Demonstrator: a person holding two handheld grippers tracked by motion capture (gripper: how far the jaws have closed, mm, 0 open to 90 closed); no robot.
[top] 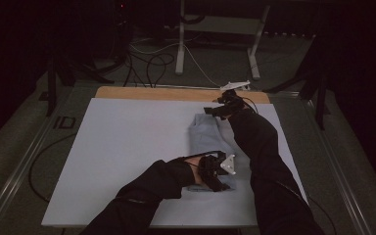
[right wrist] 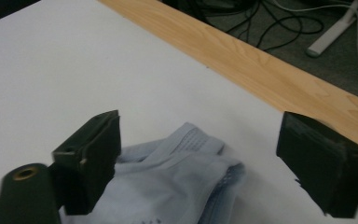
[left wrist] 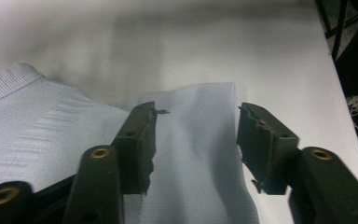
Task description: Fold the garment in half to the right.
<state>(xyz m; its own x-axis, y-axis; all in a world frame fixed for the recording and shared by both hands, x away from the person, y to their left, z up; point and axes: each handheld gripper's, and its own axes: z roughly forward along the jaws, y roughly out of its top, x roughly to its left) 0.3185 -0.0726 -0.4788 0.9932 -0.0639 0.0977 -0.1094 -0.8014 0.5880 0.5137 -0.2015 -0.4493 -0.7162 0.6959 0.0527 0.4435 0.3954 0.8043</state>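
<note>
Item: pale blue garment (top: pixel 210 142), knit fabric, folded into a narrow upright strip. Location: right half of the white counter (top: pixel 127 156), running from the near edge area toward the far wooden strip (top: pixel 176 93).

Left claw (top: pixel 220 169): at the near end of the garment, jaws apart, hovering over a flat corner of cloth (left wrist: pixel 200 140); nothing pinched between them as far as the left gripper view shows. A ribbed hem (left wrist: pixel 9 81) lies to its left.

Right claw (top: pixel 215 110): at the far end of the garment, jaws wide apart, straddling a bunched, rumpled edge (right wrist: pixel 191 158) without closing on it.

Condition of work: judged partly done. The garment is already doubled lengthwise into a compact band; the near end lies smooth. The far end is still puckered and uneven.

Outstanding, by estimate: flatten or tuck the far edge, then probably one more fold end to end.

Other: cables and a white stand leg (top: pixel 180 44) on the floor beyond the counter.
</note>
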